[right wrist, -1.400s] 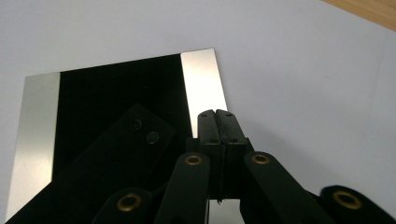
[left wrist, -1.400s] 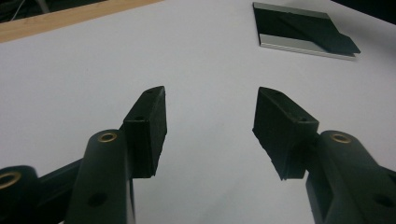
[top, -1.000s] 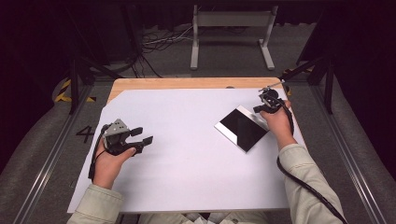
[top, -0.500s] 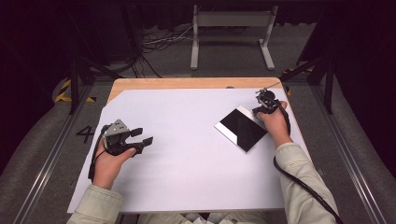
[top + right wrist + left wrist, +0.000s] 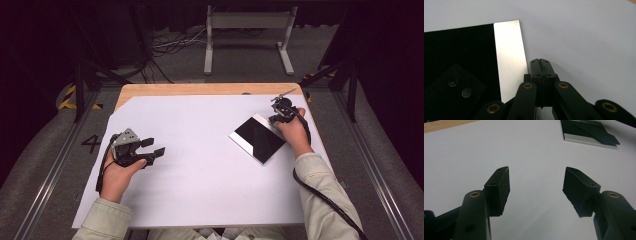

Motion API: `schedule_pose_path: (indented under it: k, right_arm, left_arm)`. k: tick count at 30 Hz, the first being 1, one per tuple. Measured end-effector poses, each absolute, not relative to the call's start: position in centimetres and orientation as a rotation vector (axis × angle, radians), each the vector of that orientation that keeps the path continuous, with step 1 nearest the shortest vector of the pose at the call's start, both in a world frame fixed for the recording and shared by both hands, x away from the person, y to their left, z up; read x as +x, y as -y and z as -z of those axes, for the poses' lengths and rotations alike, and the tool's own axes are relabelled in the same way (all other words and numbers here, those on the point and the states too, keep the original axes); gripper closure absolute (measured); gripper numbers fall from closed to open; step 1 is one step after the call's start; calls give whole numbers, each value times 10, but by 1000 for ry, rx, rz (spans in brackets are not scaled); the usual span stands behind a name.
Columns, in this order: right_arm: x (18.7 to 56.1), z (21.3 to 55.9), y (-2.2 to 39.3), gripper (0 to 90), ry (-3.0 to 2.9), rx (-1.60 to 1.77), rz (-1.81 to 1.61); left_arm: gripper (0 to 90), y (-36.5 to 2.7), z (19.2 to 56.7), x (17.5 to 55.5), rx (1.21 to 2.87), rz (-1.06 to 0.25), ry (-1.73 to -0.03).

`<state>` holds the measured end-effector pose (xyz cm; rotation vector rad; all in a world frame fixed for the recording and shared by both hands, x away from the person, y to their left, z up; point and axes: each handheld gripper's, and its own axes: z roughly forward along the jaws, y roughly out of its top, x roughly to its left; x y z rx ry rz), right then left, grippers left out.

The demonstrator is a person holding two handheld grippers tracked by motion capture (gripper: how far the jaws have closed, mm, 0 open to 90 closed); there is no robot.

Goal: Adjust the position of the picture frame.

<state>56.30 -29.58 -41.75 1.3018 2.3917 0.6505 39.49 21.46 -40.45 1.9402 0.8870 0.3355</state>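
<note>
Two grippers over a white sheet-covered table (image 5: 210, 190), one object: a flat square plate, glossy black with a brushed silver strip along one edge (image 5: 257, 140). It lies flat on the sheet toward the right side, turned diamond-wise to the table edges.

Right gripper (image 5: 278, 119): jaws pressed together with nothing between them, tips down at the sheet just beside the plate's silver strip (image 5: 510, 60); whether they touch the edge, cannot tell.

Left gripper (image 5: 156, 148): jaws standing wide apart, empty, held low over bare sheet, well apart from the plate.

Risks (judgement): the plate is thin and lies flush, so closed tips may skid over the rim or push it sideways across the smooth sheet instead of lifting it. Hard jaw tips could scratch the glossy face. With the left gripper far off, nothing braces the plate against sliding.

Containers: none on the table.
</note>
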Motion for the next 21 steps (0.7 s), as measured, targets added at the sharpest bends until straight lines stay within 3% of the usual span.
schedule_pose_path:
  k: [21]
  right_arm:
    - [543, 421, 260, 900, -2519, 1132, -733]
  left_arm:
    - [392, -206, 405, 401, 1947, -313, -867]
